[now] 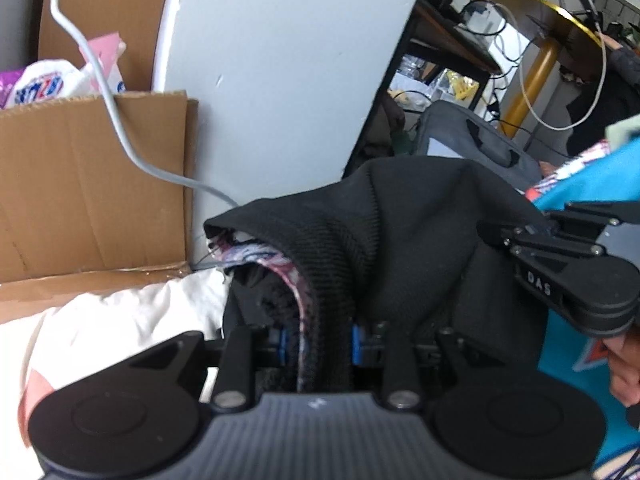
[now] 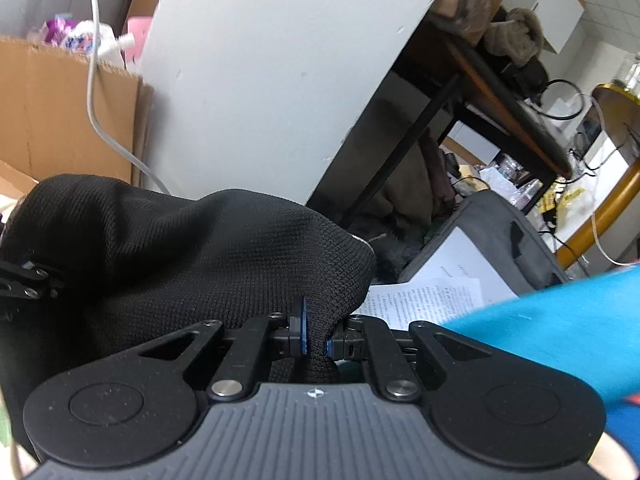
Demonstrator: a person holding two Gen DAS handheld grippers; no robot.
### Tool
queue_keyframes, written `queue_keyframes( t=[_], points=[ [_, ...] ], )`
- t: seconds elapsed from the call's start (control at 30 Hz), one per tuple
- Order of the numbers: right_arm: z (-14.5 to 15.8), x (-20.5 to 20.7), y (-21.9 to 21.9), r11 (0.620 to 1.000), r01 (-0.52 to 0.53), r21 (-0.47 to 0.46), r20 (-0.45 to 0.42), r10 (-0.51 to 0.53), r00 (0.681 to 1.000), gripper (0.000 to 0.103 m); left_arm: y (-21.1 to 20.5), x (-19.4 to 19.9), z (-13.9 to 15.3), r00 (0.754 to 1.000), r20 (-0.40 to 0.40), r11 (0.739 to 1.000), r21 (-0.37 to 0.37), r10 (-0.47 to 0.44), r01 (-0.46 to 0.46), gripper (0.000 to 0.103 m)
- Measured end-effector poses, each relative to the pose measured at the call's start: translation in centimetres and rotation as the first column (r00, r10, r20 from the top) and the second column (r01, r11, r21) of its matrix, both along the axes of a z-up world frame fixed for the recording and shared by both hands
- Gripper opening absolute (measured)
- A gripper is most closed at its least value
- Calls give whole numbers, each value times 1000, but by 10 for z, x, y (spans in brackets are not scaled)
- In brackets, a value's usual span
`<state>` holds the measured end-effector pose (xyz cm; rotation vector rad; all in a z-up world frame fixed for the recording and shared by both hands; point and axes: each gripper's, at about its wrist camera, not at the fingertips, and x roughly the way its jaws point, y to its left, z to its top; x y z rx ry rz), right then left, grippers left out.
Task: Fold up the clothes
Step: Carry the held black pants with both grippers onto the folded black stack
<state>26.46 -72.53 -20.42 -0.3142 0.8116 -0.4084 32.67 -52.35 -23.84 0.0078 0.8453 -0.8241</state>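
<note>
While the left tongs (image 1: 318, 340) are pinching a thick fold of the black knit garment (image 1: 400, 232), it is draping forward over them. Beside them, the right tongs (image 2: 316, 346) are clamping its edge nearly shut.

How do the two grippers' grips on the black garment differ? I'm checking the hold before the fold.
The left gripper clamps a thick bunch: black knit plus a patterned lining edge. The right gripper pinches only a thin black fold.
So the left fingers stand further apart, while the right fingers are nearly together.
Both are shut on the same black garment, which bridges them, held up.
</note>
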Motion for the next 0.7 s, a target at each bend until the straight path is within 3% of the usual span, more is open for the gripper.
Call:
queue_keyframes(
  t=[0.27,0.4,0.53,0.7],
  points=[
    [-27,24,-15,1000,-16,1,17,16,1000,8,-9,32,-27,1000,14,1000,-9,-23,23,29],
    [-52,35,-25,1000,-11,11,-27,12,1000,9,-15,45,-42,999,-3,999,-10,-37,37,30],
    [-69,44,-33,1000,21,20,-83,-19,996,29,-20,54,-55,998,-16,998,0,-56,56,35],
    [-64,45,-35,998,46,34,-81,-43,996,38,-16,63,-57,995,-51,996,-6,-87,87,42]
  ],
)
